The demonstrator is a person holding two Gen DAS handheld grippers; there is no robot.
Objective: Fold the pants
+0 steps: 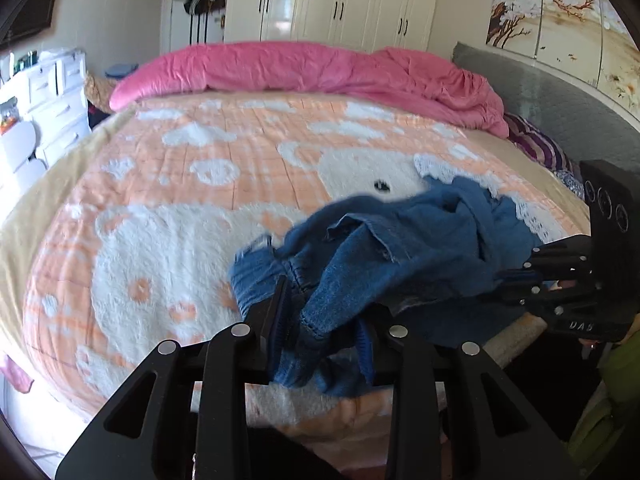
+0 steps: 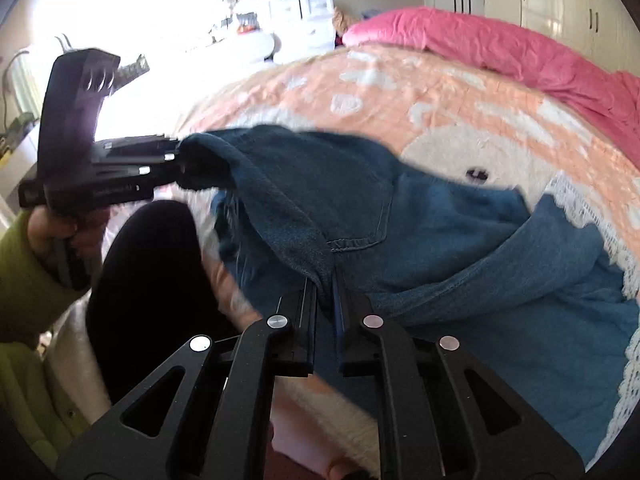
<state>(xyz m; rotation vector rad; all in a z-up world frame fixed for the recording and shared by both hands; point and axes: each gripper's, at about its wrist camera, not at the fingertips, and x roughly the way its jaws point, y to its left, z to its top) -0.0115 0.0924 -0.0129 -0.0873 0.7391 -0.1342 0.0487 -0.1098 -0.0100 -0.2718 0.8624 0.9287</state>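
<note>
The blue denim pants (image 1: 400, 240) with white lace hems (image 1: 528, 216) hang bunched between both grippers over the near edge of the bed. My left gripper (image 1: 320, 316) is shut on a fold of the waistband. It also shows at the left of the right wrist view (image 2: 180, 164), clamped on the cloth. My right gripper (image 2: 325, 280) is shut on the pants (image 2: 460, 240) next to a back pocket. It shows at the right of the left wrist view (image 1: 516, 276), gripping the cloth.
The bed has an orange and white fluffy blanket (image 1: 200, 200). A pink duvet (image 1: 300, 68) lies along its far side, a grey headboard (image 1: 560, 100) at the right. White wardrobes (image 1: 340, 0) stand behind, white drawers (image 1: 52, 96) at the left.
</note>
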